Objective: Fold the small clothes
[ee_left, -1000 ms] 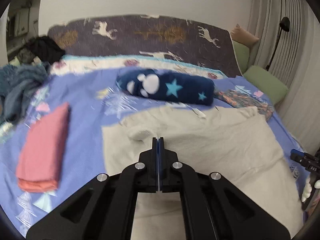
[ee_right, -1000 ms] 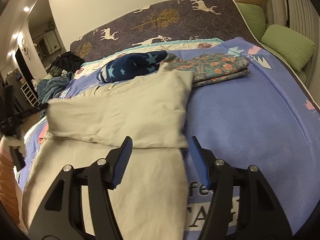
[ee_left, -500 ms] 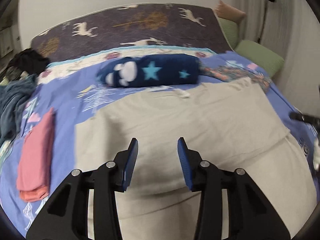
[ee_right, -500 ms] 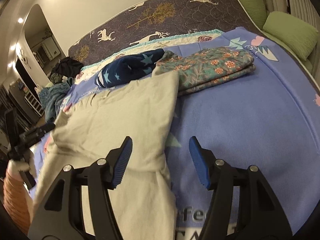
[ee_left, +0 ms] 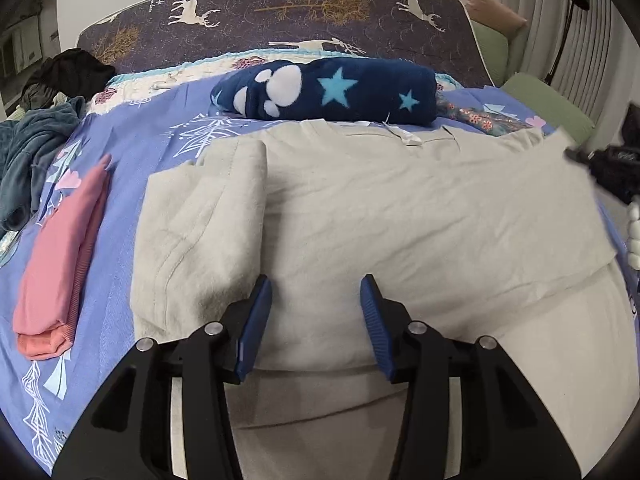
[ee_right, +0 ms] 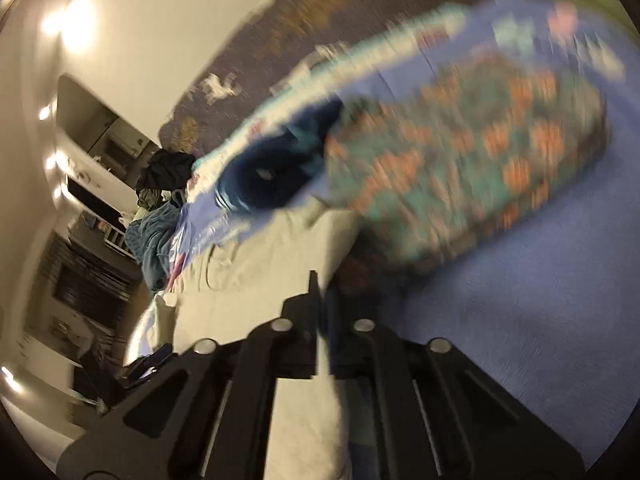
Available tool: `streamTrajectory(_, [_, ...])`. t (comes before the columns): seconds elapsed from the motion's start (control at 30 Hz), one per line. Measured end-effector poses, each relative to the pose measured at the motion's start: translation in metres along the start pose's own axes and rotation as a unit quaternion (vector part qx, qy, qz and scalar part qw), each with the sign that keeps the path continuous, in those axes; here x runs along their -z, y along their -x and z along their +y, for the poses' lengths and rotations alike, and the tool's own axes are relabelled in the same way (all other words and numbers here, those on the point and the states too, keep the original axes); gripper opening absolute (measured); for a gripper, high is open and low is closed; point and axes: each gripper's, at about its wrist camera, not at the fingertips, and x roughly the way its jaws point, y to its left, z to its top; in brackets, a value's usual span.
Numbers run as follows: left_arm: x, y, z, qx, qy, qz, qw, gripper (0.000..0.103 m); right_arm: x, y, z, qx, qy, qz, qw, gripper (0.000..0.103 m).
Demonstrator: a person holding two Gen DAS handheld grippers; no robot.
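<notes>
The cream garment is soft, matte cotton, faintly creased, spread wide across the lilac printed bedspread. Its left part is doubled back into a thick, rounded fold with stitched seams. My left tool hangs low over the cloth just right of that fold; its ribbed blue pads have just been opening and now stand about half apart, with only flat cloth beneath them and nothing pinched.

My right tool is closed, its jaws having just snapped together at the garment's right edge. That view is smeared, so I cannot tell whether cloth is caught between the pads. In the left view the same tool shows at the garment's far right corner.

Beyond the garment lies a plush navy roll with stars and paw prints, touching its far hem. A folded floral piece sits just beside the right corner. A folded pink ribbed garment lies to the left, a strip of bare bedspread between them.
</notes>
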Motion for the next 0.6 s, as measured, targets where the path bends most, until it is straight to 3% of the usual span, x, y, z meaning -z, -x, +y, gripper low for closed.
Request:
streamTrajectory(0.07, [0.001, -0.002, -0.007, -0.016, -0.014, -0.002, 0.9998, 0.048, 0.003, 0.025, 0.031, 0.027, 0.069, -0.053, 0.996, 0.002])
streamTrajectory(0.13, [0.001, -0.002, -0.011, -0.029, -0.024, -0.004, 0.9993, 0.049, 0.007, 0.028, 0.042, 0.072, 0.108, -0.069, 0.989, 0.002])
streamTrajectory(0.2, [0.001, -0.001, -0.011, -0.034, -0.028, -0.003, 0.999, 0.049, 0.011, 0.001, 0.032, 0.159, 0.127, -0.028, 0.979, 0.003])
streamTrajectory(0.27, [0.001, 0.0, -0.008, -0.027, -0.022, -0.004, 0.9994, 0.049, 0.016, -0.025, 0.008, 0.188, 0.102, 0.025, 0.977, 0.005])
streamTrajectory(0.4, [0.003, 0.009, 0.002, 0.005, 0.005, -0.013, 0.9999, 0.057, 0.023, -0.005, -0.01, 0.157, 0.046, 0.007, 0.986, 0.014])
streamTrajectory(0.5, [0.007, 0.029, 0.014, 0.019, 0.043, -0.033, 0.9984, 0.058, 0.03, 0.028, 0.01, 0.144, 0.079, -0.008, 0.986, 0.015])
streamTrajectory(0.6, [0.013, 0.056, 0.029, 0.016, 0.064, -0.066, 0.9956, 0.061, 0.053, 0.055, 0.025, 0.135, 0.128, -0.003, 0.983, 0.04])
